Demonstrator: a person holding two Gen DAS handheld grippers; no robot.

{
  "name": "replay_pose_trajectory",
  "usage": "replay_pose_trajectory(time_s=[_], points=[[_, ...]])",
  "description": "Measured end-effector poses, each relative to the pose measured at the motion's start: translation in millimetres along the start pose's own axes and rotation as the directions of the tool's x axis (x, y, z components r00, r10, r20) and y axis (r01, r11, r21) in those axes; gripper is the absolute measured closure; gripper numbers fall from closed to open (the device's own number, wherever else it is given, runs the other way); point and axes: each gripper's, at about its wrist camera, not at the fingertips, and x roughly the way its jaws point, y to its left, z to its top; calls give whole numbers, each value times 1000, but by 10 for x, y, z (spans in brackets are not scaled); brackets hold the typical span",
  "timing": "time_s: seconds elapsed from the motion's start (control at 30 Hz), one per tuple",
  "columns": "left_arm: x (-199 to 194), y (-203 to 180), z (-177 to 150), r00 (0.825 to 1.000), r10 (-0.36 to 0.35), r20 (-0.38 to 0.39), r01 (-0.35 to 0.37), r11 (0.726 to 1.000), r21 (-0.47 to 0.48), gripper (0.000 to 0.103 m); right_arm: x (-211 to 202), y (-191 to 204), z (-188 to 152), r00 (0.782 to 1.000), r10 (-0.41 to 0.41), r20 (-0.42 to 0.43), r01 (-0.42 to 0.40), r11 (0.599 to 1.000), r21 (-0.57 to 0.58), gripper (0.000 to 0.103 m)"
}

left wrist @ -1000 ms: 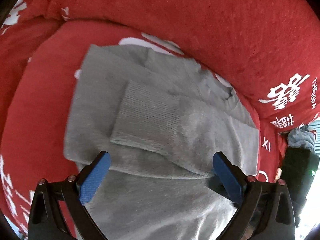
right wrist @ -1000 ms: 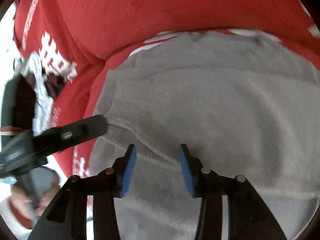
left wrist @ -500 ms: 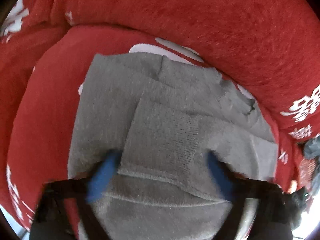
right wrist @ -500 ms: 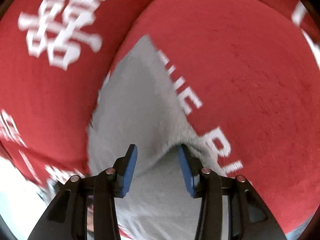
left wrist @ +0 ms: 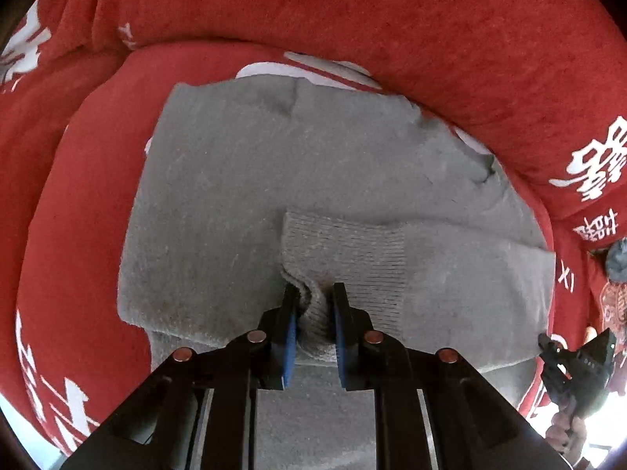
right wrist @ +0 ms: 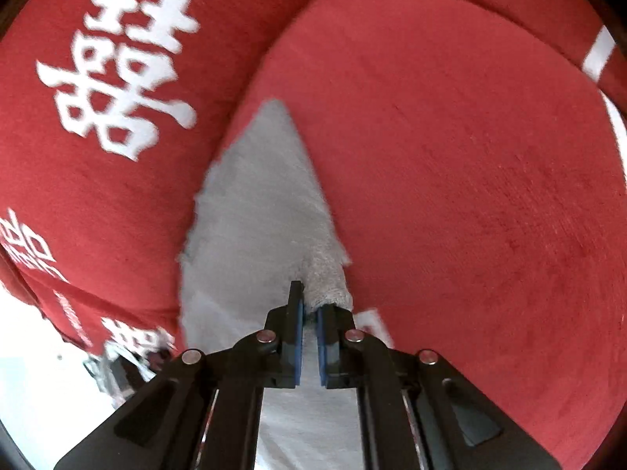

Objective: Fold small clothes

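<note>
One grey sweater (left wrist: 243, 196) on red cushions (left wrist: 392, 19) printed with white characters, unreadable. Left gripper (left wrist: 313, 329) just closed, fingers clamped on ribbed cuff (left wrist: 352, 250); right gripper (right wrist: 309, 313) just closed, pinching sweater edge.

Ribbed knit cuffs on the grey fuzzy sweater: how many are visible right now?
1. The ribbed knit cuff lies folded across the grey fuzzy sweater, pinched in the left gripper. A second cuff may be hidden; the right gripper view shows none.
</note>
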Motion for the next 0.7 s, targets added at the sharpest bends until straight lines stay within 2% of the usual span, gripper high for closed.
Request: replay_pose_trajectory(time_s=[0.07, 0.1, 0.17, 0.2, 0.23, 0.27, 0.3, 0.33, 0.37, 0.4, 0.47, 0.53, 0.63, 0.7], points=[[-40, 23, 16, 1000, 17, 10, -17, 1000, 10, 85, -7, 25, 6, 1000, 3, -11, -3, 1000, -23, 97], [-63, 24, 28, 999, 50, 18, -50, 998, 26, 85, -13, 50, -4, 1000, 1, -23, -2, 999, -32, 96], [-100, 79, 50, 989, 147, 31, -148, 988, 38, 85, -8, 110, -37, 998, -30, -56, 26, 998, -60, 93], [-131, 126, 66, 972, 231, 40, -232, 973, 23, 85, -7, 167, -79, 996, -57, -74, 50, 995, -88, 90], [-145, 151, 73, 967, 252, 40, -253, 967, 15, 85, -5, 215, -111, 994, -74, -86, 64, 992, -110, 83], [-179, 182, 84, 966, 256, 37, -257, 966, 3, 84, -43, 256, -140, 992, -92, -92, 79, 988, -135, 73], [-205, 188, 88, 968, 249, 33, -249, 968, -3, 84, -126, 310, -166, 989, -120, -81, 105, 979, -173, 67], [-224, 177, 89, 969, 243, 30, -243, 970, -3, 70, -177, 354, -175, 989, -136, -58, 122, 973, -197, 60], [-245, 147, 83, 970, 242, 31, -242, 970, 5, 54, -246, 395, -168, 989, -145, -27, 136, 966, -219, 59], [-292, 81, 69, 964, 261, 56, -262, 965, 21, 23, -330, 426, -128, 989, -149, 15, 149, 962, -230, 59], [-383, -50, 46, 953, 279, 119, -287, 956, 64, 19, -399, 405, 13, 988, -145, 57, 153, 966, -206, 59], [-408, -217, 35, 961, 244, 128, -259, 958, 121, 19, -375, 356, 184, 988, -147, 53, 154, 971, -181, 59], [-363, -448, 15, 973, 199, 121, -216, 964, 156, 19, -149, 382, 454, 986, -161, 47, 167, 968, -187, 59], [-271, -550, 14, 973, 201, 113, -219, 960, 172, 19, -27, 372, 622, 986, -165, 28, 167, 967, -194, 59]])
